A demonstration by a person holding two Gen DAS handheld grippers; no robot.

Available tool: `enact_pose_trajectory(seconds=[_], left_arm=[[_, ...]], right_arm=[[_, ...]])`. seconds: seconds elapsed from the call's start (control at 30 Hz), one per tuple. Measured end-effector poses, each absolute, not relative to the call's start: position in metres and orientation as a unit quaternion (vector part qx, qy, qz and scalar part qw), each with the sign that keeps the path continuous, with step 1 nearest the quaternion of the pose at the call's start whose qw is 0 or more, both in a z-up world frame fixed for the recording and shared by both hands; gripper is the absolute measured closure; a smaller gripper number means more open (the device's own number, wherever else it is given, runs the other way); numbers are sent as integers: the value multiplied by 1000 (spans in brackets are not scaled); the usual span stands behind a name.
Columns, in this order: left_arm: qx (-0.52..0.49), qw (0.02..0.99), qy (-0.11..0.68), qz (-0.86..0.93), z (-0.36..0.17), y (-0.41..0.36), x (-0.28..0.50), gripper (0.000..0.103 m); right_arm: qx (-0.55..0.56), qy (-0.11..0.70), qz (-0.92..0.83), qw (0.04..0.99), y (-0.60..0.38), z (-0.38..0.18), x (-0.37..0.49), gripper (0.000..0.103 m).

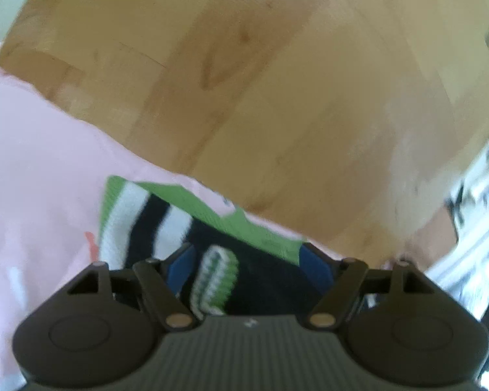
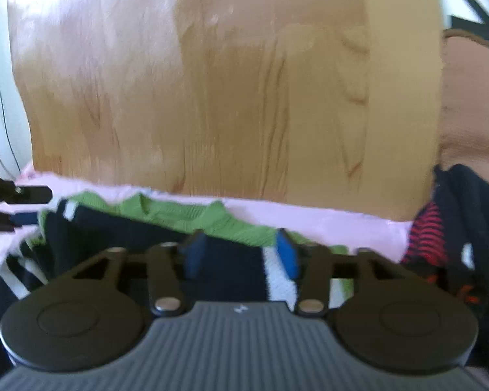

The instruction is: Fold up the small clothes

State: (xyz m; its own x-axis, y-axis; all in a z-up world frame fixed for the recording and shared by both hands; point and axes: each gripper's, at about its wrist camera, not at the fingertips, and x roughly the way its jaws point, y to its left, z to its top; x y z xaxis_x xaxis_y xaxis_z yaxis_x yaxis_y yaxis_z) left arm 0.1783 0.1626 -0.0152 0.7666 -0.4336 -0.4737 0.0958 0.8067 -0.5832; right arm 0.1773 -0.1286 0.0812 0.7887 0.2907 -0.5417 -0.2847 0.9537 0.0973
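A small knit garment (image 1: 166, 215) in green, white and navy stripes lies on a pale pink cloth (image 1: 32, 169) on the wooden table. My left gripper (image 1: 247, 260) is open, its blue pads either side of the garment's navy part and a striped cuff (image 1: 216, 277). In the right wrist view the same garment (image 2: 192, 218) spreads over the pink cloth (image 2: 326, 218). My right gripper (image 2: 241, 254) is open, its blue pads straddling navy and white fabric. The left gripper's black tip (image 2: 19, 192) shows at the left edge.
The wooden tabletop (image 1: 277, 97) stretches beyond the clothes in both views. A black and red striped garment (image 2: 440, 238) lies at the right in the right wrist view. A thin black cable (image 2: 3, 123) hangs at the far left.
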Motion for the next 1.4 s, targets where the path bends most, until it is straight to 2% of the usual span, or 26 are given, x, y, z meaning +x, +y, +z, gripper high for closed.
enact_pose_trajectory(seconds=[0.03,0.07,0.1,0.13,0.17,0.23,0.3,0.37,0.43,0.5,0.53,0.57,0.6,0.67,0.73,0.8,0.9,0.97,1.0,1.1,1.17,1.3,1.33,1.4], left_arm=[[-253,901,318,-154,-14,155,179,36],[-236,903,323,-154,-13,149,179,54],[-215,906,331,-155,-12,142,180,68],[-196,906,341,-156,-14,135,181,94],[-186,905,349,-159,-16,129,182,96],[-177,917,326,-147,-11,125,177,96],[-180,936,267,-142,2,130,162,96],[-175,950,230,-119,9,133,153,96],[-163,952,250,-74,4,134,159,96],[-156,940,300,-42,-8,138,172,96],[-159,934,316,-39,-12,140,177,95],[-164,933,319,-41,-13,143,177,94],[-168,933,316,-41,-11,145,176,92],[-169,936,306,-36,-8,147,173,91],[-170,933,315,-32,-10,145,176,91],[-169,929,328,-29,-14,142,182,92],[-146,929,340,-22,-18,137,185,90],[-131,932,337,-19,-21,134,184,88],[-128,933,335,-18,-20,133,183,87],[-140,935,324,-17,-21,138,179,82],[-166,935,314,-7,-16,147,173,66],[-245,922,301,6,7,175,137,66],[-245,922,299,7,13,179,122,65],[-215,929,300,14,23,181,85,58]], right_arm=[[-2,298,149,943,-126,75,183,48],[-9,316,144,938,-125,66,194,66],[-12,332,140,933,-123,61,197,92],[-10,328,138,935,-124,56,194,94],[-3,317,143,938,-129,59,191,97],[25,282,138,949,-137,70,180,97],[51,222,127,965,-150,79,170,97],[65,204,101,972,-154,81,175,97],[67,241,102,963,-153,72,190,92],[57,310,113,942,-149,58,205,91],[58,318,113,940,-149,56,205,91],[70,304,113,943,-153,59,200,84],[89,292,113,946,-159,64,193,73],[127,271,112,948,-173,75,179,69],[148,251,106,951,-184,84,164,69],[145,253,113,950,-185,83,158,76],[78,335,113,932,-171,54,169,88],[121,344,103,926,-184,58,173,88],[141,344,90,924,-190,64,171,84],[172,301,106,932,-205,85,140,83],[162,290,119,936,-208,93,114,83],[152,286,138,936,-225,94,56,82],[155,290,142,934,-231,92,45,82],[167,307,149,925,-241,82,26,82]])
